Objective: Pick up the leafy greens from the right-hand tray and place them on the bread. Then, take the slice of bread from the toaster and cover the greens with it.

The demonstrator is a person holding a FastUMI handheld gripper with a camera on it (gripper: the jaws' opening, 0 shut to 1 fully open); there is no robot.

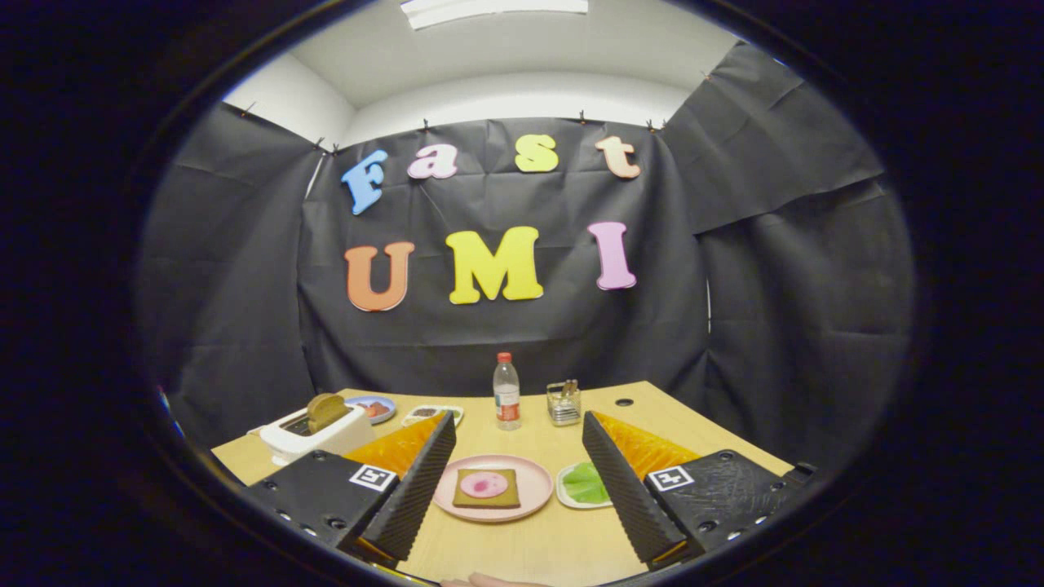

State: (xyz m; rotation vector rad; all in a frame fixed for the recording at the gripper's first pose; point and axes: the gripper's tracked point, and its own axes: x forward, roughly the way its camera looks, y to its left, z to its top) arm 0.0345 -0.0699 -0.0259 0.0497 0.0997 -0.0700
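Note:
A pink plate (pixel 530 497) lies on the wooden table between my two fingers, carrying a slice of bread (pixel 487 499) topped with a pink round of meat (pixel 484 484). Just right of the plate, a small white tray (pixel 564 494) holds the leafy greens (pixel 586 483), partly hidden behind my right finger (pixel 624 489). A white toaster (pixel 306 436) stands beyond my left finger (pixel 412 489), with a brown bread slice (pixel 325 410) sticking up from its slot. My gripper (pixel 515 424) hovers above the table, open wide, with nothing held.
At the back of the table stand a clear water bottle (pixel 506 393) with a red cap and a small glass holder (pixel 564 403). A blue plate (pixel 373 407) and a small tray (pixel 432 414) with food lie behind the toaster. A fingertip (pixel 489 581) shows at the near edge.

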